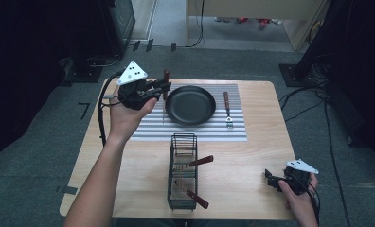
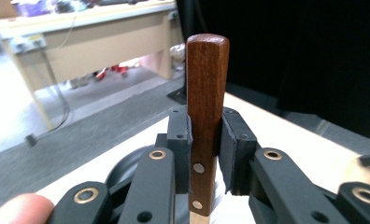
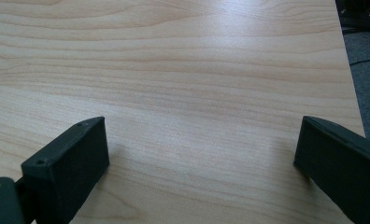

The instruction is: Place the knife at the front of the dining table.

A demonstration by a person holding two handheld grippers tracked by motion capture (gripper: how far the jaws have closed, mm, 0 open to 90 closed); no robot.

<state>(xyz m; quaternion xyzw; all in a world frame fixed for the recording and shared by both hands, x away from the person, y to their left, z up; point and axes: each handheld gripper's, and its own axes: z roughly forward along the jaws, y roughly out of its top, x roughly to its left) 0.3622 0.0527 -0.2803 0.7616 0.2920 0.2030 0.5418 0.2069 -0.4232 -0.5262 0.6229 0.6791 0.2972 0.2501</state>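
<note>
While the left gripper [image 1: 163, 88] clamps the wooden handle of a knife [image 2: 205, 121], the blade hangs down just left of the black pan [image 1: 190, 105], above the striped mat [image 1: 233, 130]. The jaws pinch the handle near its rivets, with the handle end standing upright above them. A fork [image 1: 227, 109] already lies on the mat to the right of the pan, so the knife seems bound for the left side. To set it down well, the person should tip the handle toward the table edge, lower the blade flat onto the stripes parallel to the fork, and open the jaws only once it rests. The right gripper [image 1: 273, 180] rests wide open and empty on the bare table [image 3: 183, 70], well apart from the wire basket [image 1: 182, 172].
</note>
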